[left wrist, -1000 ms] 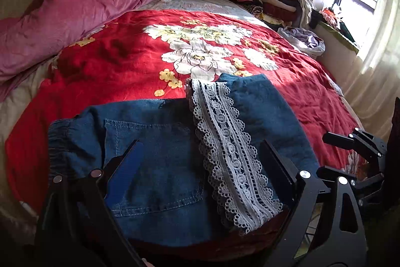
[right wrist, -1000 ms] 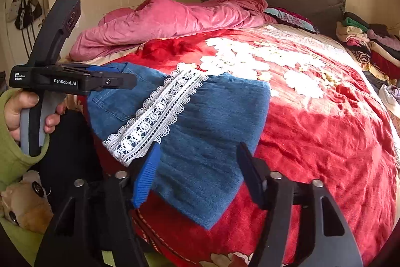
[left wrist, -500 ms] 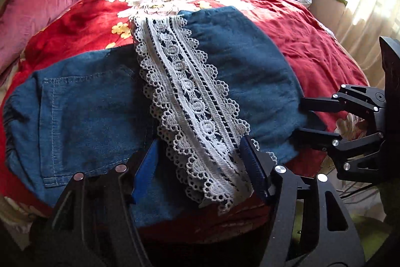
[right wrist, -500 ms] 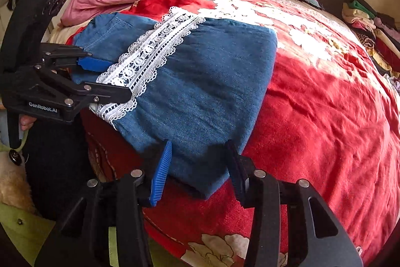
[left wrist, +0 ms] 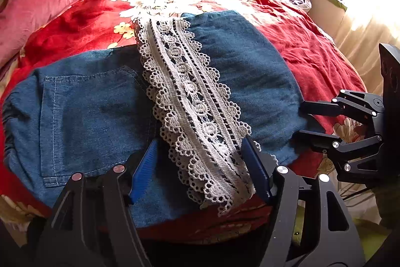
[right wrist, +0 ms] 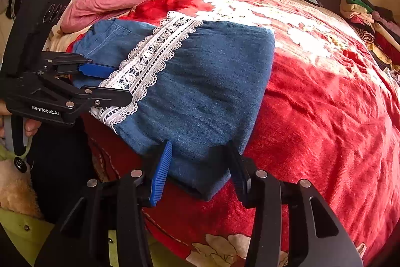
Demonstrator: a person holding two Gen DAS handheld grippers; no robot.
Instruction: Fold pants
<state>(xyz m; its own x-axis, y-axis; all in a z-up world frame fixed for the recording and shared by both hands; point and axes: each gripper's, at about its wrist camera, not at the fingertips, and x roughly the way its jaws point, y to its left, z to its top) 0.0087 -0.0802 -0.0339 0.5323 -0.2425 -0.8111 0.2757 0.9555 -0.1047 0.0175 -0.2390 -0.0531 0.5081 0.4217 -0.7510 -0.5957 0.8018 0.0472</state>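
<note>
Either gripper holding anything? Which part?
Left gripper brackets the lace end of the pants, right gripper the denim corner; both just closing, grip unconfirmed.

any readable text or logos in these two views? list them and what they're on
"GenRobot.AI": white print on the black body of the left gripper, seen in the right wrist view.
Round marks on the upper handle of that gripper: too blurred to read.
Nothing readable on the pants or blanket.

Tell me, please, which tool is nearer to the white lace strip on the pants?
Left. The left tool straddles the lace strip at its near end; the right tool sits at the plain denim corner, beside the lace.
</note>
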